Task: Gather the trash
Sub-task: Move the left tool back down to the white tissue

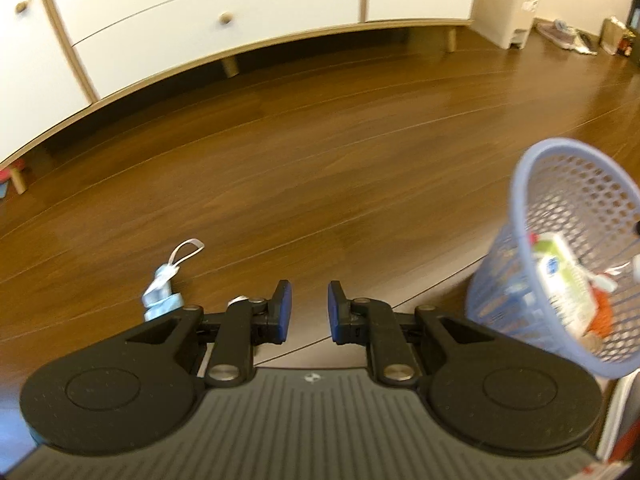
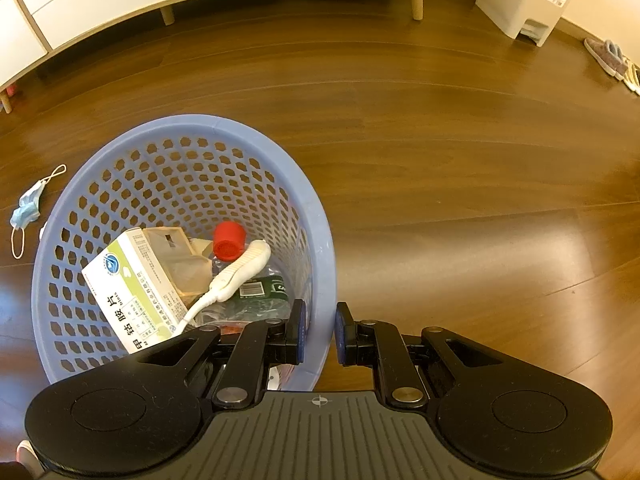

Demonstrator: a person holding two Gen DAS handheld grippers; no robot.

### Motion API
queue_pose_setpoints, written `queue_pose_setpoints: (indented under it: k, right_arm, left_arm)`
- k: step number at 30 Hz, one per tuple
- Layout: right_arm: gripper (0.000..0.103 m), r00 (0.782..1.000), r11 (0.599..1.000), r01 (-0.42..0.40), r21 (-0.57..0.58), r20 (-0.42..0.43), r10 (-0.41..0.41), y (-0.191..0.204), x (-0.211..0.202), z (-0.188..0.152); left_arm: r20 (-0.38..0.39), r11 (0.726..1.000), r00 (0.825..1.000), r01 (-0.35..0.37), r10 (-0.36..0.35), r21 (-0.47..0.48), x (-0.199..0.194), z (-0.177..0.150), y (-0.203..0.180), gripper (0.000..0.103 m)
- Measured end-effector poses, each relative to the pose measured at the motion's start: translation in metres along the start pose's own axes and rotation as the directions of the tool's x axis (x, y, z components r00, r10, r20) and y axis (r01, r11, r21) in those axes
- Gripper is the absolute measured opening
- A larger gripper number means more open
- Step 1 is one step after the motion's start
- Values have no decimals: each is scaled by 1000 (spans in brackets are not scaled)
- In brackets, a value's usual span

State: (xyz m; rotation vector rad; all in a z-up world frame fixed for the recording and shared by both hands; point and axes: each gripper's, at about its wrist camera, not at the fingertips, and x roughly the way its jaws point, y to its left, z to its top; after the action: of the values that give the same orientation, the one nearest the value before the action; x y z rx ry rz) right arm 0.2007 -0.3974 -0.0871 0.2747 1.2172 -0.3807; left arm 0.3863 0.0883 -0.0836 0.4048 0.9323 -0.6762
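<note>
One mask left on floor; L gripper empty, jaws narrowly apart, nearing it; R gripper clamps basket rim to carry it.

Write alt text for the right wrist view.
The right gripper straddles the near rim of a blue mesh basket, one jaw inside and one outside. The basket holds a medicine box, a red cap and other trash. A blue face mask lies on the wooden floor, left of it.
</note>
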Motion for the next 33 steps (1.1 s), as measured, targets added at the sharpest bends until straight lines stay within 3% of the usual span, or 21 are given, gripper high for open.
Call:
queue_pose_setpoints:
  k: [9,13,24,33]
  right_arm:
    - [11,1000,1000,-2,9,-8,2,-1,0,2]
    - [11,1000,1000,0,7,-6,0,0,-1,2]
    - [11,1000,1000,6,26,-22,-5,-1,3,2]
    - [11,999,998,13,56,-35,-11,-2,8,6]
  left_arm:
    - [-73,994,992,-100,103,37,33,-33,33,15]
    - [-111,993,987,-113,117,43,51,-47,46,17]
    - [-144,995,984,-102,102,8,94,-67,65,34]
    - [-187,997,980,-73,68,-22,134,-68,66,37]
